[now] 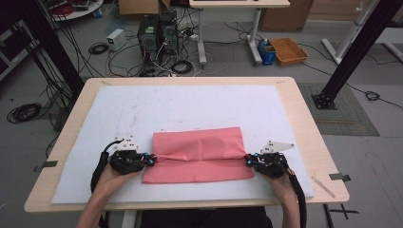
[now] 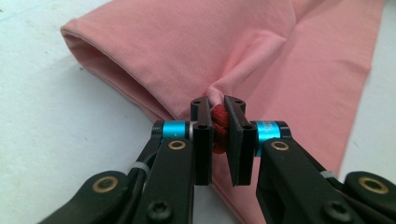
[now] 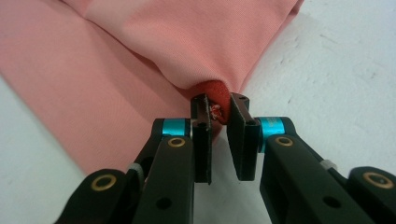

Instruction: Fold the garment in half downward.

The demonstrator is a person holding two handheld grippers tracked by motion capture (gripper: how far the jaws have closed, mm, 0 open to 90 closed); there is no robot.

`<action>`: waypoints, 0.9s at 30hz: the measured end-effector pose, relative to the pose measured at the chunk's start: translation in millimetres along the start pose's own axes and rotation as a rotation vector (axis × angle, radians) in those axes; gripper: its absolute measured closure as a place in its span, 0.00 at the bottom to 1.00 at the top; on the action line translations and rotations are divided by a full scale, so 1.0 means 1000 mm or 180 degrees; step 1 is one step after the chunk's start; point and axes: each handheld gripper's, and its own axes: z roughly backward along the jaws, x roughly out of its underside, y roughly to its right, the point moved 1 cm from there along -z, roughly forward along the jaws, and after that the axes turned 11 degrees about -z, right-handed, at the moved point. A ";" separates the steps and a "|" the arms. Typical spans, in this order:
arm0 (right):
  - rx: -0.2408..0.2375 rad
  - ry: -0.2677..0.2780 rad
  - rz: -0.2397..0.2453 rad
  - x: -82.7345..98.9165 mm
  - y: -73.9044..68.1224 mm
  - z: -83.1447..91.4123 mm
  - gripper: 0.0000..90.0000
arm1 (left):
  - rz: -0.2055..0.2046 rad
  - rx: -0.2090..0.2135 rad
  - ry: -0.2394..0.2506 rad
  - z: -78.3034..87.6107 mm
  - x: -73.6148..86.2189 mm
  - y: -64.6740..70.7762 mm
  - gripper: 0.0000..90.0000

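A folded pink cloth (image 1: 198,154) lies on the white mat near the table's front edge, its far layer lapped over the near one. My left gripper (image 1: 151,160) is at the cloth's left edge, shut on a bunched pinch of the pink cloth (image 2: 261,70), which shows red between the jaws of the left gripper (image 2: 218,122). My right gripper (image 1: 248,160) is at the right edge, shut on a gathered fold of the pink cloth (image 3: 154,51); the fabric bulges red between the jaws of the right gripper (image 3: 219,111). Both hands hold the grippers level, pointing inward.
The white mat (image 1: 190,109) covers most of the wooden table (image 1: 306,142). Strips of tape (image 1: 338,176) sit on the table's side edges. Beyond the table, on the floor, are computer towers (image 1: 157,33), cables and an orange crate (image 1: 288,51). Black frame posts (image 1: 354,52) stand at both sides.
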 end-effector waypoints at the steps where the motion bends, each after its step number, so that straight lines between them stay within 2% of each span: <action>1: -0.0001 -0.0004 0.0001 0.002 -0.001 0.001 0.90 | -0.0007 0.0014 -0.0002 0.001 0.001 0.002 0.91; 3: -0.0013 -0.0007 0.0035 0.005 -0.004 0.004 0.90 | -0.0026 0.0047 -0.0004 0.003 0.003 0.005 0.91; 18: -0.0130 0.0013 -0.0006 0.022 -0.013 0.020 0.90 | -0.0106 0.0161 0.0012 0.015 0.013 0.022 0.91; 25: -0.0225 -0.0029 -0.0110 0.028 -0.013 0.026 0.90 | -0.0009 0.0230 0.0076 0.019 0.019 0.021 0.91; 27: -0.0247 -0.0050 -0.0128 0.029 -0.014 0.027 0.90 | -0.0018 0.0255 0.0069 0.021 0.020 0.022 0.91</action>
